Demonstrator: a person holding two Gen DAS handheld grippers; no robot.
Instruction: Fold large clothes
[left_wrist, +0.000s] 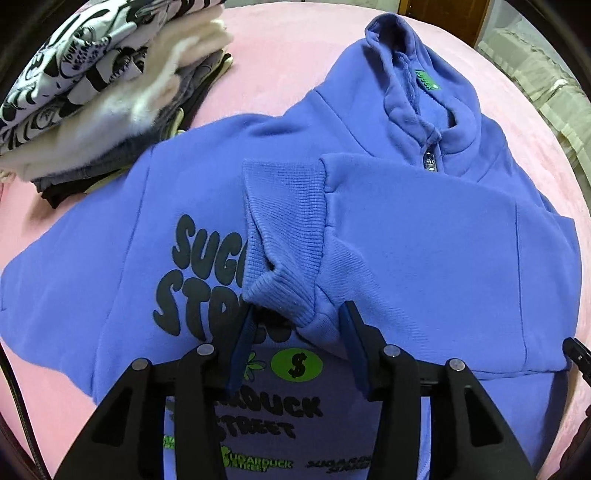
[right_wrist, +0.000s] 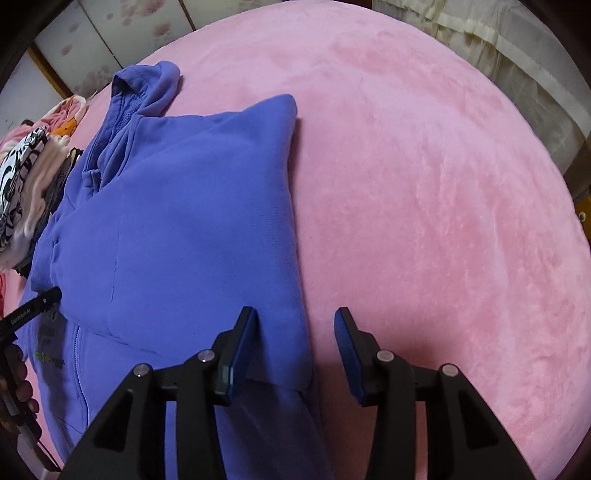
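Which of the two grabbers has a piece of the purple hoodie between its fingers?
The left gripper: the hoodie's ribbed sleeve cuff sits between its fingers. The right gripper is open, with nothing between its fingers.
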